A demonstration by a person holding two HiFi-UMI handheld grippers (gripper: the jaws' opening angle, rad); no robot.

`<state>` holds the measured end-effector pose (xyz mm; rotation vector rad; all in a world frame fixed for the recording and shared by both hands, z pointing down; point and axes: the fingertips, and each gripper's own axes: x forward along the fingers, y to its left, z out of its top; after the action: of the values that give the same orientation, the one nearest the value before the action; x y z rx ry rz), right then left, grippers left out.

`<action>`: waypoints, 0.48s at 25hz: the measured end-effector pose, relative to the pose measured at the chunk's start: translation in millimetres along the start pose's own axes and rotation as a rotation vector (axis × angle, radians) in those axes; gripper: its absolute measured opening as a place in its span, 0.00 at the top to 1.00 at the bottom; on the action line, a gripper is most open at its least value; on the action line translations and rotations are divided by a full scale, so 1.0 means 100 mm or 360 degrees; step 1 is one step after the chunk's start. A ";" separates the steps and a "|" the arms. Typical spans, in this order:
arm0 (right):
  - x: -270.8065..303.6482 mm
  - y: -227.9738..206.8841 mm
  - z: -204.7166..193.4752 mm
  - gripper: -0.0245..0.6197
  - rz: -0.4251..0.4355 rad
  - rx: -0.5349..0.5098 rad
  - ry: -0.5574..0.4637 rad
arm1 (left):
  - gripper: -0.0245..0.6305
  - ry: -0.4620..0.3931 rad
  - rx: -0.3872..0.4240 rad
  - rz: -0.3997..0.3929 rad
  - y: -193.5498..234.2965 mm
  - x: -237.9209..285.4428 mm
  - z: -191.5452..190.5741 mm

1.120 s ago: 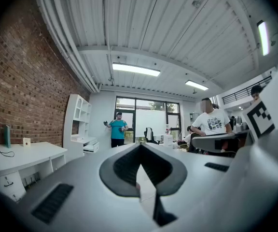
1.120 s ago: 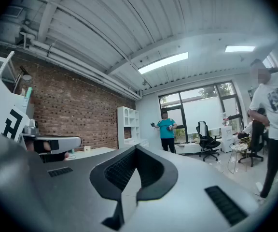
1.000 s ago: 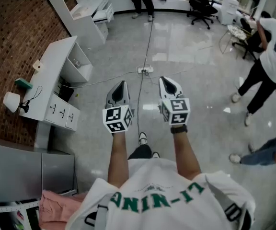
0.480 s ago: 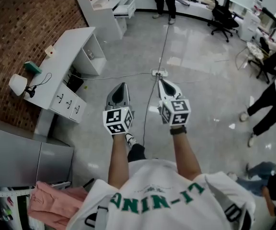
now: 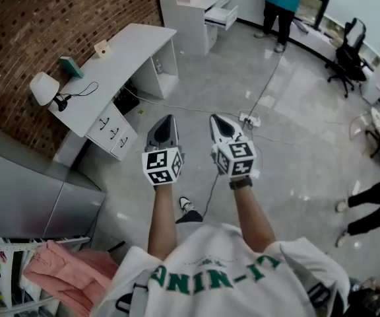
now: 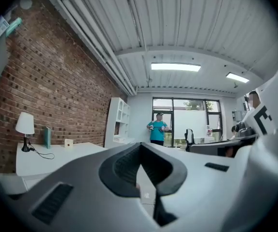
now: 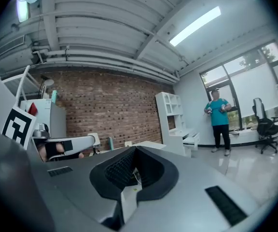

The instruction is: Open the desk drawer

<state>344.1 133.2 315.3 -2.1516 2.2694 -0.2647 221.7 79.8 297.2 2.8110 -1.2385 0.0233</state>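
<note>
The left gripper (image 5: 166,119) and right gripper (image 5: 219,120), 2 closed and empty pairs of jaws, point level because the desk drawer (image 5: 113,132) sits well left of their fingertips, unreached.

Person wears white T-shirt (image 5: 203,243) with green lettering (image 5: 210,279).

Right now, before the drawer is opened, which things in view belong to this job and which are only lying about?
For the job: desk drawers; white desk; left gripper and right gripper, fingers shut, both empty.
Lying about: lamp; teal item; pink cloth; power strip; office chair.
</note>
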 end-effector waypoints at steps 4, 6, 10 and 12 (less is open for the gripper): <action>0.79 0.50 -0.01 0.96 0.0178 -0.0027 0.0048 | 0.97 0.0005 -0.0029 0.0149 0.81 0.09 0.00; 1.15 0.75 -0.01 0.96 0.0264 -0.0043 0.0065 | 0.97 0.0000 -0.0044 0.0227 1.20 0.12 0.00; 1.79 1.25 -0.05 0.96 0.0419 -0.0067 0.0105 | 0.97 -0.0008 -0.0059 0.0375 1.92 0.11 -0.01; 2.05 1.53 -0.09 0.96 0.0500 -0.0067 0.0126 | 0.97 -0.0008 -0.0069 0.0449 2.24 0.04 -0.03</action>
<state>178.7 -61.9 328.4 -1.7914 2.6314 -0.3033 59.2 -73.8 313.6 2.5784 -1.6050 0.0043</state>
